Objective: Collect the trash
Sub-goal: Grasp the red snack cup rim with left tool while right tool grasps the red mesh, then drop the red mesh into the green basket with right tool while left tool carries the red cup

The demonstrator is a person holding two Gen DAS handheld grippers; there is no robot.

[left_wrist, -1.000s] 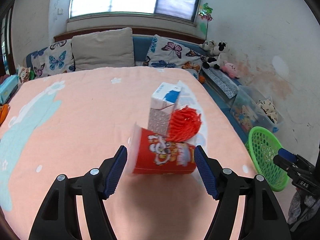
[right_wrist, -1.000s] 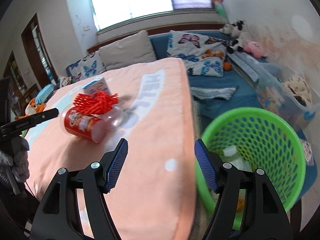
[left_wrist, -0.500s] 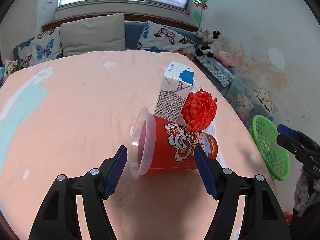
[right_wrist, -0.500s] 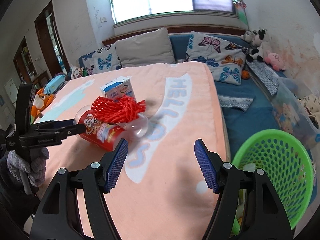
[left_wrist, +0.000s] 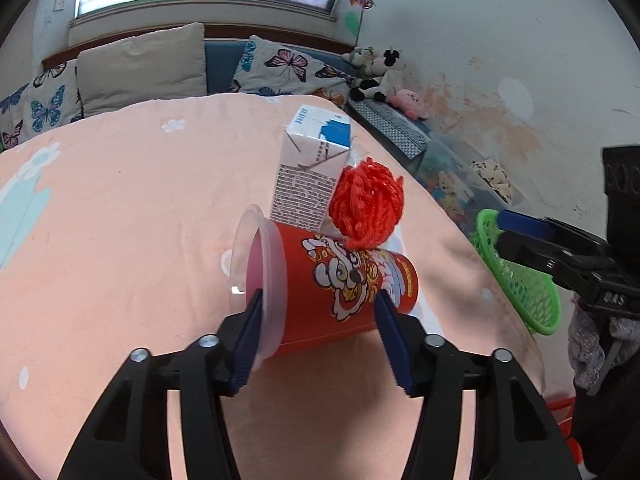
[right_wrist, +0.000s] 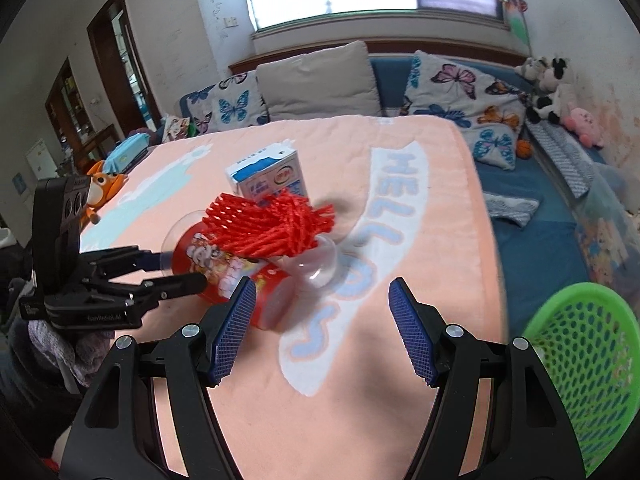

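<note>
Red cup: red paper noodle cup with a clear plastic lid and cartoon print, lying on its side on the bed, lid end to my left in the left wrist view.
Left fingers: my left gripper has its blue pads on either side of the cup and the jaws are closing; the left pad touches the lid rim, but whether the right pad presses yet I cannot tell.
Right fingers: my right gripper is spread wide with nothing between its pads, hovering over the bed just short of the cup.
Bed cover: peach blanket with pale lettering.
In the way: a crumpled red foam fruit net rests on top of the cup; a white and blue milk carton stands right behind, touching it.
Beside the cup: a clear plastic dome sits against the cup's far end.
Basket: green plastic mesh basket stands off the bed's right edge.
Background: butterfly cushions and plush toys along the wall.
</note>
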